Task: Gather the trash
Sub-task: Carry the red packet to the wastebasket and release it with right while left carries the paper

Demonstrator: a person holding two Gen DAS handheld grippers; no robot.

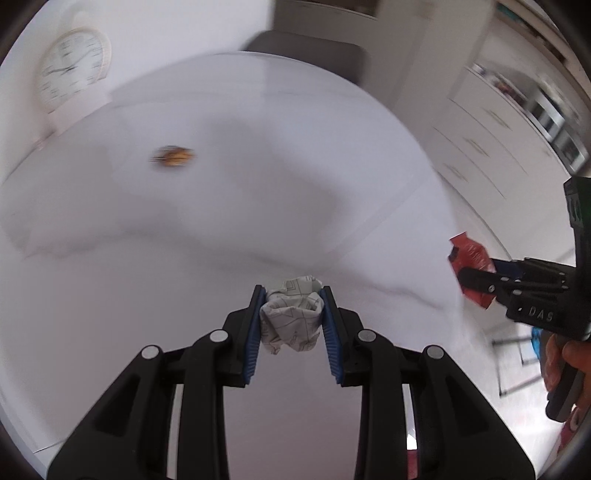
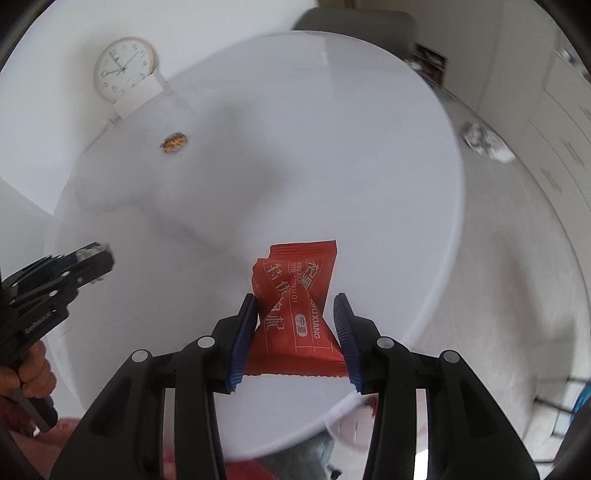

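My left gripper [image 1: 292,291] is shut on a crumpled ball of white printed paper [image 1: 291,317], held above the white round table [image 1: 258,147]. My right gripper [image 2: 295,297] is shut on a red snack wrapper with white lettering [image 2: 295,280], twisted between the blue pads, near the table's right edge. Each gripper shows in the other view: the right one [image 1: 461,273] with the red wrapper [image 1: 469,253], the left one [image 2: 103,258] at the far left. A small orange-brown wrapper [image 2: 174,143] lies on the table's far left side.
A round wall clock [image 2: 123,68] leans at the table's far left. A grey chair [image 2: 354,22] stands behind the table. Crumpled silvery trash [image 2: 484,142] lies on the floor to the right. White drawers [image 1: 487,140] line the right wall. A white rim [image 2: 351,424] shows below the table's near edge.
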